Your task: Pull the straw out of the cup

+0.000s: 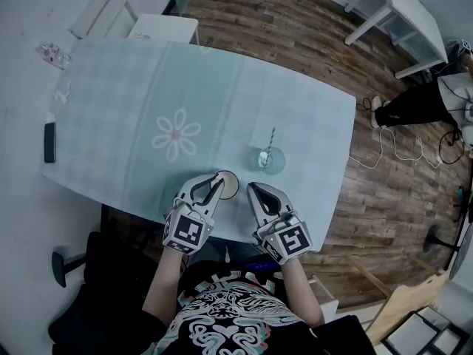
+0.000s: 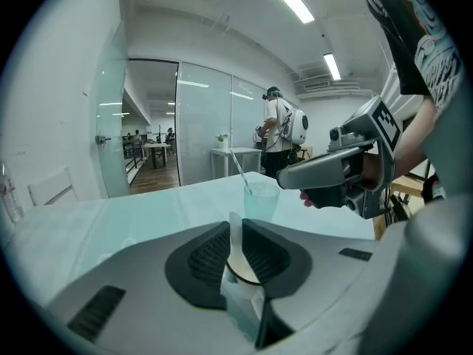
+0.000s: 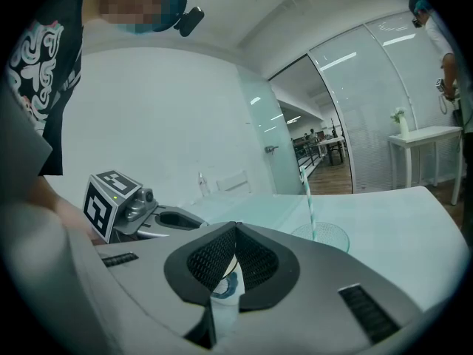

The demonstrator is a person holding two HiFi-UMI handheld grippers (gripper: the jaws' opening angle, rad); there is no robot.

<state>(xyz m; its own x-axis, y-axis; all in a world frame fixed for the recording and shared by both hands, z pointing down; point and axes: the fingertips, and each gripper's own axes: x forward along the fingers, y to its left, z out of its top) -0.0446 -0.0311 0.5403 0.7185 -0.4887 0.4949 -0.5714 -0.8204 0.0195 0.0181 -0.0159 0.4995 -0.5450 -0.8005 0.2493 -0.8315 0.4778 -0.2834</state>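
A clear cup (image 1: 270,160) with a striped straw (image 1: 271,139) stands on the pale teal tablecloth (image 1: 133,109), toward its right side. The cup (image 2: 260,202) and straw (image 2: 240,168) lie ahead of my left gripper (image 2: 235,224). That gripper (image 1: 215,177) is shut on the rim of a small white paper cup (image 1: 227,186) near the front edge. My right gripper (image 1: 251,188) hovers just right of the paper cup, short of the clear cup (image 3: 319,235) and straw (image 3: 308,205). Its jaws (image 3: 235,228) meet at the tips with nothing clearly between them.
A black phone (image 1: 49,142) lies at the table's left edge and a clear bottle (image 1: 55,54) at the far left corner. A white chair (image 1: 162,28) stands behind the table. A person (image 1: 421,102) stands on the wooden floor at the right, by white tables (image 1: 403,13).
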